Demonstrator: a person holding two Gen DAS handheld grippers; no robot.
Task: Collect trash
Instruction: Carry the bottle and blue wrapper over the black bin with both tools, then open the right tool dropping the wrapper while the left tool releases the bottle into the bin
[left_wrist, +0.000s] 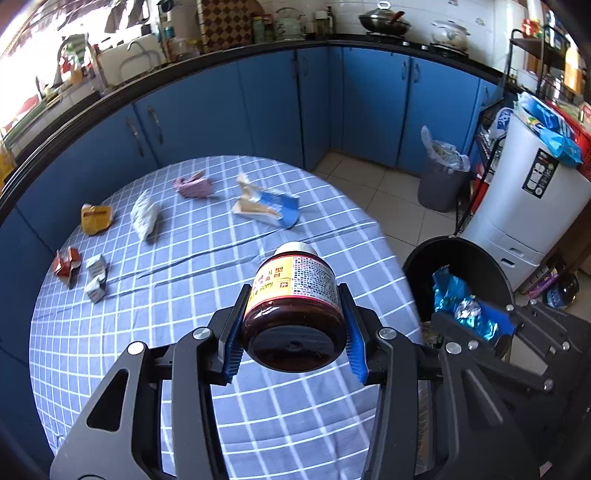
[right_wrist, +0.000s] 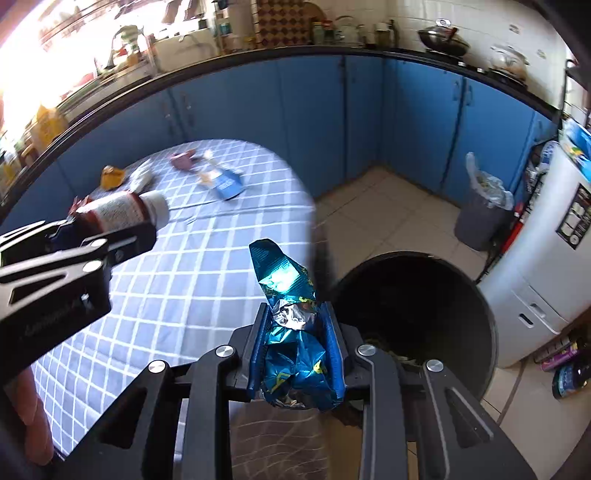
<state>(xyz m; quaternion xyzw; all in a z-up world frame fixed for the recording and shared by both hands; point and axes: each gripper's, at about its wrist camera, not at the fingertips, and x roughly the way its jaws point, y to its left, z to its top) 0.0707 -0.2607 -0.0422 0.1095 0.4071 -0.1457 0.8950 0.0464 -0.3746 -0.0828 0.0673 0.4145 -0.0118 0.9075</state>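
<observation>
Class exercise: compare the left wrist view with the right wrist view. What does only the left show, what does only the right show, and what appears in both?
Only the left view shows the bottle's base and the small cartons at the table's near left.

Only the right view shows part of a hand under the left gripper.

Both show the brown bottle clamped in the left gripper, the blue foil wrapper in the right gripper, the checked table and the black bin.

Black gripper frames, blue pads, silver screws

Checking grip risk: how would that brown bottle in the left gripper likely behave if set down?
The brown bottle looks rigid, so the left gripper holds it undeformed. Round-bodied, it would probably roll on its side. Its glossy surface may slip.
</observation>
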